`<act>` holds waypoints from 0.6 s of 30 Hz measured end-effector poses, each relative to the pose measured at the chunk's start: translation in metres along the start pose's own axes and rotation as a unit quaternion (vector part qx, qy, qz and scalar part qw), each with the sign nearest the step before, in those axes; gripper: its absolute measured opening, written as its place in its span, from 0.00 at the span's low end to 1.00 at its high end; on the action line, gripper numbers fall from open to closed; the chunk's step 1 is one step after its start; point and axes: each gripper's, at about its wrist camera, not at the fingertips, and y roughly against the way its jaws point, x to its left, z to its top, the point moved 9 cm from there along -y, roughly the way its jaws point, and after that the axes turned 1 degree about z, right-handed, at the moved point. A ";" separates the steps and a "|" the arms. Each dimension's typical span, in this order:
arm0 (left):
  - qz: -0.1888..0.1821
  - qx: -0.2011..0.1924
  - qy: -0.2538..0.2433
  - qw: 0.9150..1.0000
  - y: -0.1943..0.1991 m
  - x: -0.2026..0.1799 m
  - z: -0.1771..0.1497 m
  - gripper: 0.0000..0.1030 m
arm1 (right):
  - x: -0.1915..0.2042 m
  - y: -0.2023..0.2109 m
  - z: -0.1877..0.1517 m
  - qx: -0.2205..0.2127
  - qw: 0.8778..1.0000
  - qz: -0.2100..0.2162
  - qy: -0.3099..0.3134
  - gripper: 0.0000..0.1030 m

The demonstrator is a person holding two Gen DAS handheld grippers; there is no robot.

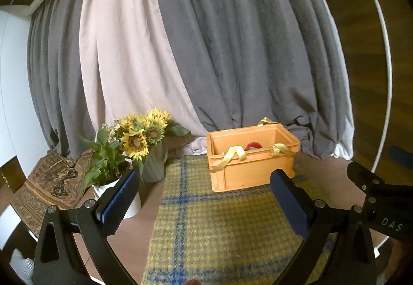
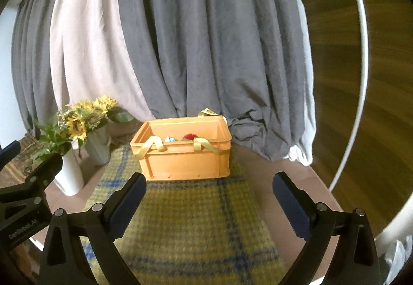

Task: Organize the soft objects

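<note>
The box [image 2: 184, 148] sits straight ahead of the right gripper [image 2: 209, 197], past a bare stretch of checked mat [image 2: 185, 220]. From the left gripper [image 1: 204, 197] the box [image 1: 251, 161] lies ahead and a bit to the right. So the right gripper looks a little nearer and better lined up with it. The box's long side runs across, facing both grippers.

Both grippers have their jaws wide apart, and nothing is between them. They hang above the mat and touch nothing.

Soft things are already in the box. A red toy [image 2: 190, 137] shows over the rim, with a pale blue toy [image 2: 170, 140] beside it. I see no soft thing left out on the mat, so the tidying looks nearly done or done. Yellow straps [image 2: 204, 147] hang over the front wall of the box and could snag a jaw reaching in.

To the left of both grippers stand sunflowers [image 1: 140, 135] in a grey vase and a green plant in a white pot [image 1: 116, 194]. The pot is just beside the left gripper's left jaw, so a swing that way might bump it. Curtains [image 2: 196, 39] hang behind the box.
</note>
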 end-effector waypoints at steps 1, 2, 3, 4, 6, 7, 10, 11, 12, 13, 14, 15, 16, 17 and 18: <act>-0.002 -0.001 0.001 1.000 0.006 0.001 -0.001 1.00 | 0.000 0.007 -0.001 -0.002 1.000 -0.002 -0.001 0.97; -0.005 -0.001 0.003 1.000 0.010 0.002 -0.001 1.00 | 0.001 0.012 -0.002 -0.004 1.000 -0.003 -0.001 0.97; -0.009 -0.001 0.003 1.000 0.015 0.002 -0.002 1.00 | 0.001 0.018 -0.004 -0.004 1.000 -0.004 -0.002 0.97; -0.012 -0.003 0.003 1.000 0.020 0.002 -0.002 1.00 | 0.001 0.023 -0.004 -0.006 1.000 -0.005 -0.003 0.97; -0.016 -0.007 0.002 1.000 0.029 0.003 -0.003 1.00 | 0.001 0.034 -0.005 -0.012 1.000 -0.010 -0.003 0.97; -0.018 -0.009 0.002 1.000 0.033 0.003 -0.003 1.00 | 0.002 0.039 -0.005 -0.014 1.000 -0.012 -0.003 0.97; -0.025 -0.013 0.003 1.000 0.043 0.002 -0.003 1.00 | 0.001 0.055 -0.007 -0.021 1.000 -0.021 -0.003 0.97; -0.026 -0.015 0.004 1.000 0.046 0.002 -0.003 1.00 | 0.001 0.058 -0.007 -0.021 1.000 -0.022 -0.003 0.97; -0.028 -0.017 0.005 0.999 0.049 0.002 -0.003 1.00 | 0.002 0.062 -0.008 -0.021 1.000 -0.022 -0.003 0.97; -0.030 -0.018 0.005 0.999 0.052 0.002 -0.004 1.00 | 0.002 0.065 -0.009 -0.022 1.000 -0.022 -0.003 0.97; -0.032 -0.019 0.006 0.999 0.055 0.002 -0.004 1.00 | 0.002 0.068 -0.009 -0.022 0.999 -0.022 -0.003 0.97; -0.033 -0.020 0.006 0.999 0.057 0.002 -0.004 1.00 | 0.001 0.071 -0.010 -0.023 0.999 -0.024 -0.002 0.97; -0.033 -0.021 0.005 0.999 0.060 0.001 -0.004 1.00 | 0.001 0.074 -0.011 -0.024 0.999 -0.024 -0.003 0.97; -0.034 -0.023 0.004 0.999 0.062 0.001 -0.004 1.00 | 0.001 0.077 -0.011 -0.025 0.999 -0.024 -0.004 0.97; -0.035 -0.024 0.004 0.999 0.065 0.001 -0.004 1.00 | 0.001 0.081 -0.012 -0.025 0.999 -0.024 -0.005 0.97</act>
